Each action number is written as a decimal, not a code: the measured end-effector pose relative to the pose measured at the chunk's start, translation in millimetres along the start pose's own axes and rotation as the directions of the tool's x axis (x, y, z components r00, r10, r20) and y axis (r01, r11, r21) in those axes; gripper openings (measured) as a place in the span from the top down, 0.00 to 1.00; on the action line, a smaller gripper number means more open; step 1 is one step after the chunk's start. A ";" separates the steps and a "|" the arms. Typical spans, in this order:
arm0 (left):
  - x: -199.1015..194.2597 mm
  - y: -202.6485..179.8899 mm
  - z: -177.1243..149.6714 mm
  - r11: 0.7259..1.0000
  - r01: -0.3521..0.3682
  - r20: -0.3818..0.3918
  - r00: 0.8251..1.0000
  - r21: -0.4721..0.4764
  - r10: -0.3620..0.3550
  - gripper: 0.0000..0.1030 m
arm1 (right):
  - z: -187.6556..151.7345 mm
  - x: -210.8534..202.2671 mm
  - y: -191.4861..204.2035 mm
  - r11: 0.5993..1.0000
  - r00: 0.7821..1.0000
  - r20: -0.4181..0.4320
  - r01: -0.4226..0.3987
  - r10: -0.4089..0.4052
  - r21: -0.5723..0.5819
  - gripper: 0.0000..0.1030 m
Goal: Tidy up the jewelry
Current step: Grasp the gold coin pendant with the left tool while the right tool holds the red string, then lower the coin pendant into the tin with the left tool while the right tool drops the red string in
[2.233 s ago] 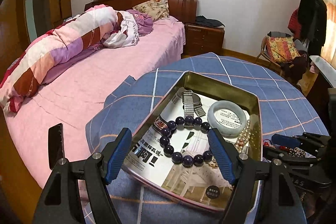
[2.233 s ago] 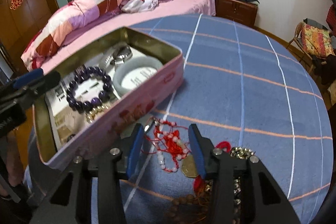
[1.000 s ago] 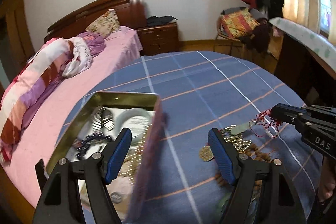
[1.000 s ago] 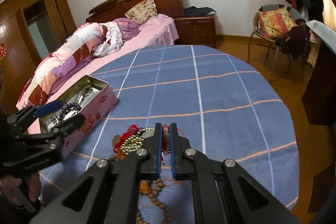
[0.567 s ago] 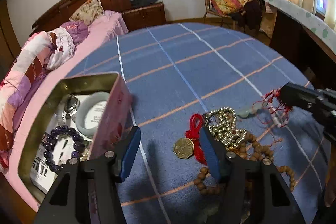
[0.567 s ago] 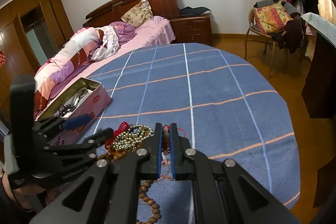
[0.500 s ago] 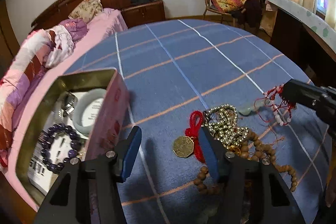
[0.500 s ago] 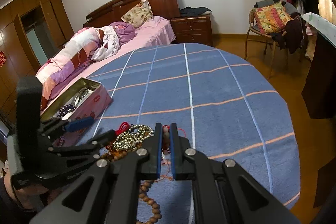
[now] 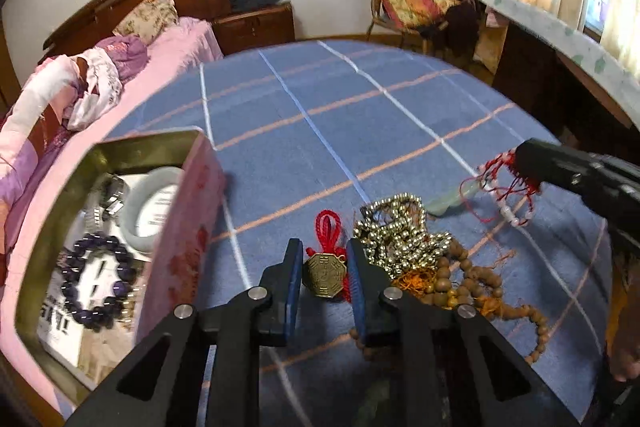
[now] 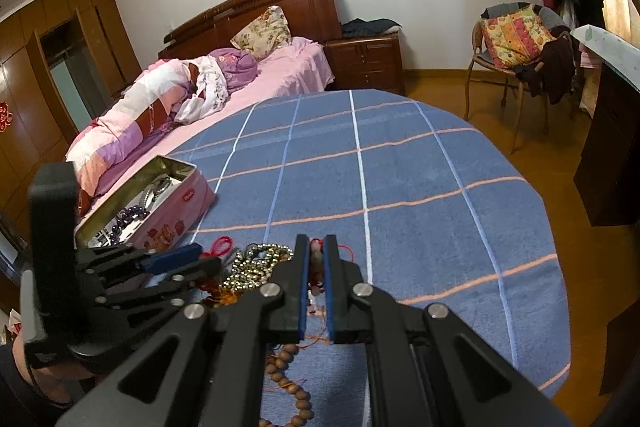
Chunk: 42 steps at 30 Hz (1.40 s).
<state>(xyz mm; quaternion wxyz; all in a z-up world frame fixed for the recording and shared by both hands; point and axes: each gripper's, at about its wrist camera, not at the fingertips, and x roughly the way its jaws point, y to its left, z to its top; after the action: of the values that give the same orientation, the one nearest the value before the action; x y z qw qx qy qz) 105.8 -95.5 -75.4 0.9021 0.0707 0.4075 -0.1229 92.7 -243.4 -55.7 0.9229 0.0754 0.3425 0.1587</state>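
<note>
My left gripper (image 9: 323, 277) has its jaws closed onto the sides of a brass octagonal charm (image 9: 324, 275) with a red cord (image 9: 327, 231), low over the blue checked tablecloth. My right gripper (image 10: 316, 259) is shut on a red string bracelet with white beads (image 9: 502, 193), lifted above the cloth; a pale green pendant (image 9: 450, 201) hangs from it onto the cloth. The pink tin box (image 9: 186, 227) at the left holds a purple bead bracelet (image 9: 96, 281), a jade bangle (image 9: 154, 205) and a watch (image 9: 108, 201).
A pile of silver beads (image 9: 396, 231) and brown wooden beads (image 9: 476, 283) lies to the right of the charm. The tin also shows in the right wrist view (image 10: 176, 217). A pink bed (image 10: 280, 71) lies beyond the table, a chair (image 10: 516, 43) at the far right.
My left gripper swung away from the tin to the jewelry pile and closed around the brass charm. My right gripper closed on the red string bracelet, lifted it and keeps holding it.
</note>
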 end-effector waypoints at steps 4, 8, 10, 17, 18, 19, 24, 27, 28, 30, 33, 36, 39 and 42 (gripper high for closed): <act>-23.4 5.9 3.1 1.000 -0.002 0.050 0.999 -0.016 0.003 0.78 | 2.6 -6.8 5.0 1.000 1.000 0.012 -0.008 0.008 -0.011 0.91; -45.5 12.4 7.5 0.999 0.002 0.096 0.995 -0.042 0.002 0.78 | 7.4 -15.3 14.5 0.999 0.999 0.031 -0.018 0.019 -0.028 0.91; -55.9 13.9 9.5 0.999 -0.003 0.122 0.993 -0.044 0.009 0.78 | 10.5 -18.5 19.3 0.999 0.999 0.041 -0.020 0.022 -0.037 0.91; -83.7 27.4 15.5 0.998 -0.022 0.188 0.982 -0.067 0.034 0.78 | 19.1 -28.3 37.8 0.996 0.997 0.064 -0.038 0.043 -0.076 0.91; -87.4 30.0 15.9 0.997 -0.028 0.195 0.980 -0.072 0.041 0.78 | 20.9 -29.2 41.6 0.996 0.997 0.066 -0.042 0.047 -0.085 0.91; -90.4 32.5 16.0 0.997 -0.035 0.203 0.978 -0.075 0.050 0.78 | 21.7 -29.8 44.2 0.995 0.996 0.068 -0.044 0.050 -0.091 0.91; -102.8 48.0 15.1 0.993 -0.056 0.231 0.970 -0.100 0.078 0.78 | 29.7 -32.7 58.7 0.990 0.995 0.076 -0.058 0.069 -0.130 0.91; -107.1 59.0 12.5 0.991 -0.068 0.237 0.967 -0.119 0.094 0.78 | 34.5 -32.4 68.8 0.986 0.993 0.080 -0.068 0.081 -0.149 0.91; -108.3 63.2 11.8 0.989 -0.072 0.238 0.966 -0.127 0.101 0.78 | 34.6 -32.1 70.7 0.986 0.993 0.081 -0.071 0.084 -0.153 0.91; -110.1 70.2 9.0 0.987 -0.075 0.238 0.965 -0.145 0.108 0.78 | 37.4 -30.5 76.5 0.984 0.992 0.080 -0.080 0.093 -0.162 0.91; -113.0 81.6 5.3 0.983 -0.082 0.239 0.963 -0.167 0.121 0.78 | 39.7 -28.9 86.2 0.979 0.991 0.080 -0.090 0.105 -0.181 0.91; -116.4 91.3 1.5 0.978 -0.082 0.243 0.962 -0.191 0.128 0.78 | 42.5 -27.5 97.6 0.975 0.990 0.079 -0.099 0.117 -0.199 0.91; -119.2 100.0 -2.1 0.974 -0.085 0.245 0.960 -0.211 0.137 0.78 | 45.8 -25.4 111.5 0.969 0.988 0.079 -0.113 0.133 -0.221 0.91; -120.4 108.8 -5.7 0.969 -0.091 0.242 0.959 -0.231 0.148 0.78 | 47.7 -24.6 122.3 0.963 0.986 0.078 -0.126 0.148 -0.240 0.91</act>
<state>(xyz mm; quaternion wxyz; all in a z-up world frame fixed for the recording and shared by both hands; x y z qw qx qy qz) 55.3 30.0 14.4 0.9554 -0.0202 0.2931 -0.0306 76.9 -138.6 25.5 0.9275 -0.0028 0.2708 0.2576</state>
